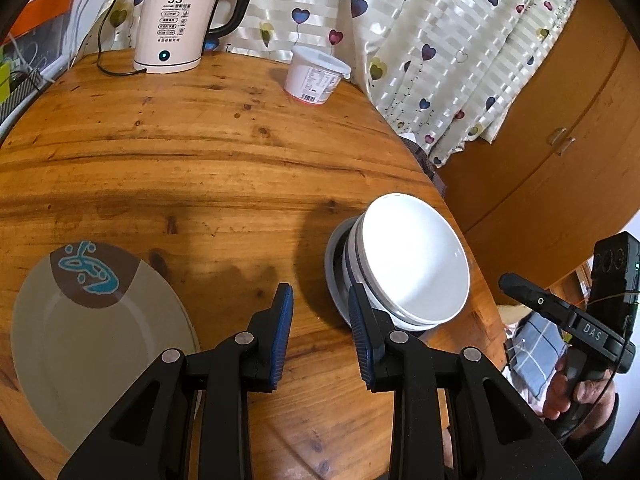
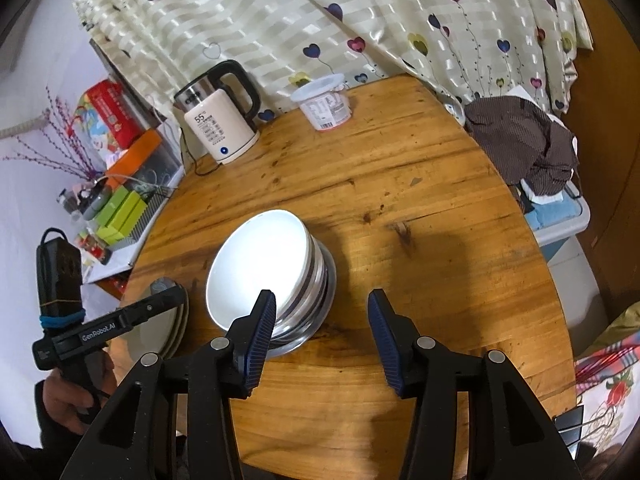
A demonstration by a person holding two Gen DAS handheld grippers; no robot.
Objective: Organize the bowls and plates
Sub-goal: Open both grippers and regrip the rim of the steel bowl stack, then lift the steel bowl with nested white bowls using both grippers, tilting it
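A stack of white bowls [image 1: 412, 256] sits on a grey plate [image 1: 333, 272] near the right edge of the round wooden table [image 1: 200, 152]. The stack also shows in the right wrist view [image 2: 260, 264]. A beige plate [image 1: 96, 344] with a brown patch and blue pattern lies at the left; in the right wrist view it is a stack of plates [image 2: 172, 328], partly hidden by the left gripper's body. My left gripper [image 1: 320, 300] is open and empty, between the plate and the bowls. My right gripper [image 2: 322, 308] is open and empty, just right of the bowl stack.
A white electric kettle [image 1: 172, 28] with a cord and a white plastic tub [image 1: 316, 74] stand at the table's far edge. A heart-patterned curtain [image 1: 440, 40] hangs behind. Boxes [image 2: 120, 120] clutter the left side; brown cloth [image 2: 524, 140] lies right of the table.
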